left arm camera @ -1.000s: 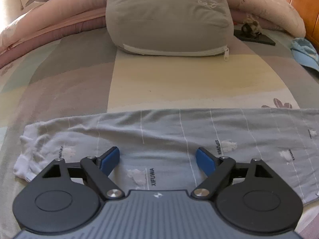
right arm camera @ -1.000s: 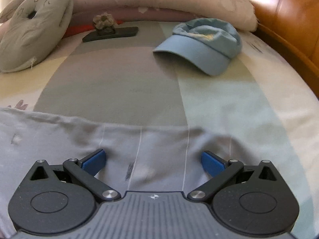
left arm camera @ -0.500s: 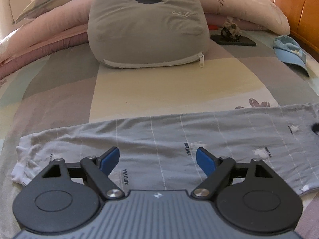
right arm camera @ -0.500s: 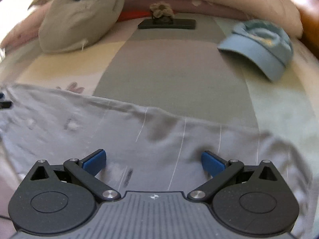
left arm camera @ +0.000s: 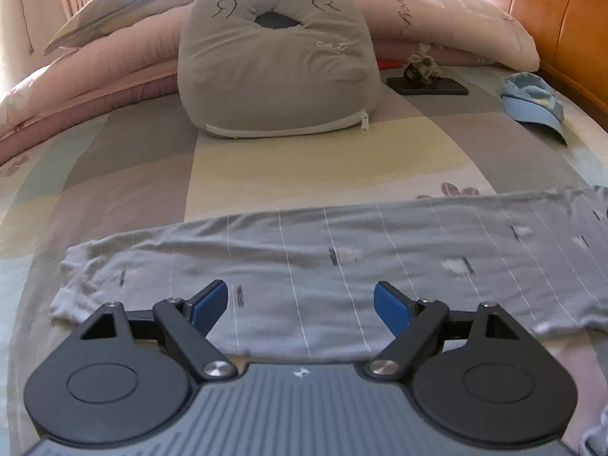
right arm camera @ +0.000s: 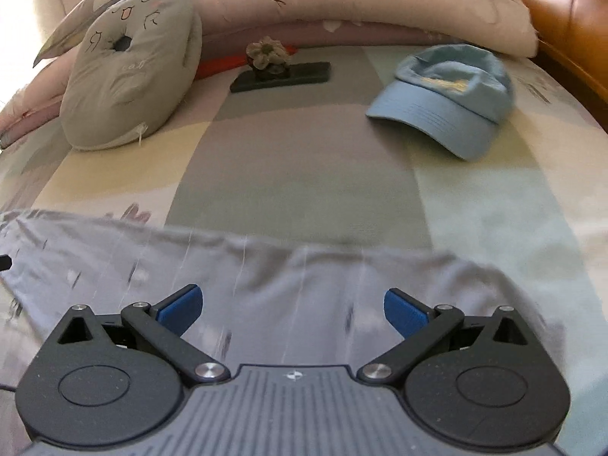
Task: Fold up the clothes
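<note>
A: Left tool (left arm camera: 300, 306): blue pads spread wide, nothing pinched, poised above a grey garment (left arm camera: 342, 258) with thin white stripes.

B: Garment laid flat as a long band across the bed (left arm camera: 266, 163), running from 9 to 3 o'clock in the left wrist view; crumpled end at 8 o'clock.

A: Right tool (right arm camera: 292, 307): pads likewise spread, empty, above the same garment (right arm camera: 266, 288); far edge of the cloth slightly blurred.

B: Beyond the garment, at 12 o'clock in the left view: grey cat cushion (left arm camera: 273, 64) leaning on rolled pink bedding (left arm camera: 456, 26).

A: At 1 o'clock: dark flat slab (left arm camera: 427, 86) bearing a small flower ornament (left arm camera: 420, 66). At 2 o'clock: light blue cap (left arm camera: 532, 102), near the wooden headboard (left arm camera: 551, 19).

B: In the right view: cap (right arm camera: 448, 98) at 1 o'clock, well apart from the garment; cushion (right arm camera: 129, 83) at 10 o'clock.
</note>
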Available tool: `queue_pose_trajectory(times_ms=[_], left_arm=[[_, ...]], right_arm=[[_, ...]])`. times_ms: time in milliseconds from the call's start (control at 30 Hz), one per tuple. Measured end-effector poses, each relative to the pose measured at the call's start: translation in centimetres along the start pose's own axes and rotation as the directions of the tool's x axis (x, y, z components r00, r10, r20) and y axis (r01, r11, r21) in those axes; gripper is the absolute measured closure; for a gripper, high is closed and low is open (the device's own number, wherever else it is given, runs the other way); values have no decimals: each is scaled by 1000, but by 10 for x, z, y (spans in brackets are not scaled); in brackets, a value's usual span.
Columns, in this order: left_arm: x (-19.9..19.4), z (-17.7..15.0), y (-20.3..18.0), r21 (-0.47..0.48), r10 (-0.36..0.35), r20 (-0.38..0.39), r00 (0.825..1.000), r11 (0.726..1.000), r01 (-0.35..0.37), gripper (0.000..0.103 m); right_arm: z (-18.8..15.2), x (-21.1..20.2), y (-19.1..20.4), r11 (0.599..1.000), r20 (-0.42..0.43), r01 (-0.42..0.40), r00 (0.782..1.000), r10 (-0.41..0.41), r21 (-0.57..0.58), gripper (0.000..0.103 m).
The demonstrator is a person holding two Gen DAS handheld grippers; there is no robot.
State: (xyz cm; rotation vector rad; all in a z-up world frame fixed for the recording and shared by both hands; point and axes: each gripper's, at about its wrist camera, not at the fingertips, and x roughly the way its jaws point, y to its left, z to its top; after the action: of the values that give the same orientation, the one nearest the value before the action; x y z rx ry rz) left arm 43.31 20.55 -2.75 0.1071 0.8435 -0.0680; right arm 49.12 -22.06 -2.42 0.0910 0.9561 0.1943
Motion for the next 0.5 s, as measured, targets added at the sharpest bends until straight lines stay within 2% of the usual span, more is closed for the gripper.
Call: queue_pose_trajectory(times_ms=[100, 200, 300, 367, 500], left_arm=[[-18, -11, -4, -13, -17, -7, 1000, 1000, 17, 19], [-34, -25, -11, -20, -43, -26, 999, 999, 43, 18], [-46, -43, -20, -16, -77, -44, 996, 997, 76, 18], [-55, -53, -24, -15, -77, -48, 996, 997, 77, 18], [-73, -73, -22, -19, -112, -24, 993, 994, 111, 17]], right_arm=[[-20, -21, 5, 1000, -45, -1, 999, 2, 25, 0], [-46, -29, 15, 996, -84, -63, 994, 68, 62, 0], [-67, -22, 26, 991, -57, -112, 992, 116, 74, 0], [-71, -13, 32, 993, -68, -69, 995, 75, 93, 0], [-74, -35, 48, 996, -36, -34, 999, 37, 86, 0]])
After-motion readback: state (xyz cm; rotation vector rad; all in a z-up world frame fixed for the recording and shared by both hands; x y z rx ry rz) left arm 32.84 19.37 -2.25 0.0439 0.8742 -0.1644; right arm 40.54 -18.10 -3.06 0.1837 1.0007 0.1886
